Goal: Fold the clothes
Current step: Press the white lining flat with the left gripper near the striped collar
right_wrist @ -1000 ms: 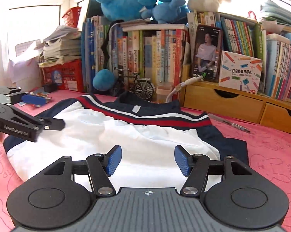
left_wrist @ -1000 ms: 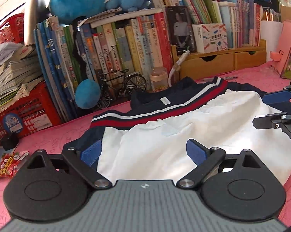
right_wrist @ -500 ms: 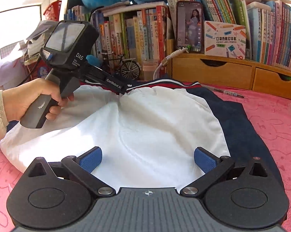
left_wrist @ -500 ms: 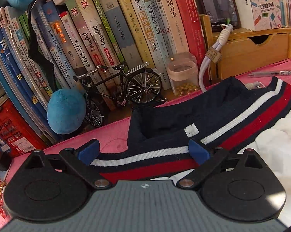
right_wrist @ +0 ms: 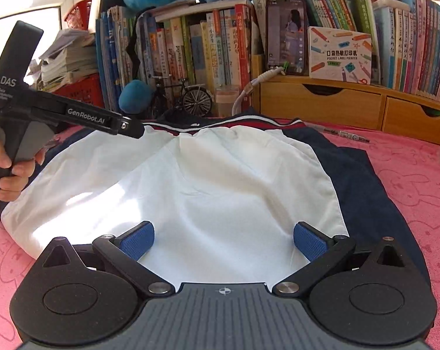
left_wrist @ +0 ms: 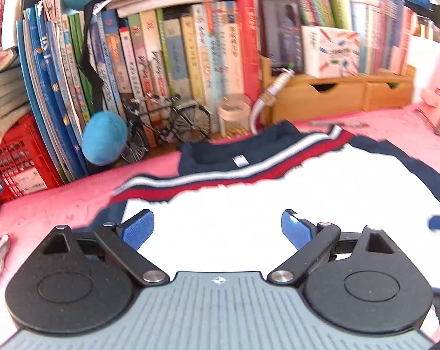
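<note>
A white shirt [right_wrist: 208, 192] with a navy collar, navy sleeves and red and white stripes lies spread on the pink cloth; it also shows in the left wrist view [left_wrist: 249, 213]. My left gripper [left_wrist: 217, 229] is open and empty, low over the shirt's left part. In the right wrist view the left gripper's black body [right_wrist: 82, 116] reaches in from the left over the shirt near the collar. My right gripper [right_wrist: 224, 240] is open and empty over the shirt's near hem.
A row of books [right_wrist: 190, 49], a toy bicycle [right_wrist: 184, 99], a blue plush ball [left_wrist: 103, 137] and wooden drawers [right_wrist: 336, 102] line the back. A pen [right_wrist: 345, 135] lies right of the shirt. A red crate [left_wrist: 12, 157] stands at left.
My left gripper went forward to the collar, then drew back; its view now takes in the shirt's white body again. My right gripper's jaws opened wider and it backed off a little.
</note>
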The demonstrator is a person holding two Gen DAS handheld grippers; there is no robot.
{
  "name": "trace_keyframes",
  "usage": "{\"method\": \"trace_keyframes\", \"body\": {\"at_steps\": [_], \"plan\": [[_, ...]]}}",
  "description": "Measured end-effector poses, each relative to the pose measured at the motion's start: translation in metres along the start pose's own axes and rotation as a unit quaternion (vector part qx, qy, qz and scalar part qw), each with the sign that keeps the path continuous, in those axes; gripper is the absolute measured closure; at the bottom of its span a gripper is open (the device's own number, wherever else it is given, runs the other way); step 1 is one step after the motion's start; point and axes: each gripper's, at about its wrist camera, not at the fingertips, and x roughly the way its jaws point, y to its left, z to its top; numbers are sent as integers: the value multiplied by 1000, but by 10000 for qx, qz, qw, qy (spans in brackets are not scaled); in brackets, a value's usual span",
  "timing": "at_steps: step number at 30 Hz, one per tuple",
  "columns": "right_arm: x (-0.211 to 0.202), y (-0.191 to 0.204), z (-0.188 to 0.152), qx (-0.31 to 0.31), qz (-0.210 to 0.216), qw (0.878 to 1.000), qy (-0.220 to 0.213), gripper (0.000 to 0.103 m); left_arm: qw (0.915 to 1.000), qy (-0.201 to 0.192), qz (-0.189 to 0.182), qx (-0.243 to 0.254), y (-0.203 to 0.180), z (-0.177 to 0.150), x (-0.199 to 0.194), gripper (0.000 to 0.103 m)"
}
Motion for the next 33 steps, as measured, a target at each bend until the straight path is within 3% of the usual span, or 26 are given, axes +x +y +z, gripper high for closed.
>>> {"method": "trace_keyframes", "body": {"at_steps": [4,7,10,14,17,24,27,33], "plan": [[-25,14,-3,-257,296,9992,-29,0,9976,348,-414,421,-17,-25,-23,8],[-32,24,-5,-513,201,9984,-114,0,9954,352,-65,888,-35,-28,-14,0],[-27,26,-5,-493,-39,9988,28,0,9950,336,277,902,-36,-15,5,0],[-23,20,-6,-170,73,9998,87,0,9902,331,965,949,-35,8,41,0],[-19,22,-3,-160,42,9998,105,0,9894,377,1180,761,-28,24,69,0],[3,41,17,-322,92,9993,140,0,9899,435,1222,578,-11,51,98,0],[22,49,10,-379,68,9987,320,0,9912,439,1170,428,-5,53,102,0],[29,45,-4,-322,222,9991,162,0,9953,364,890,89,11,50,99,0]]}}
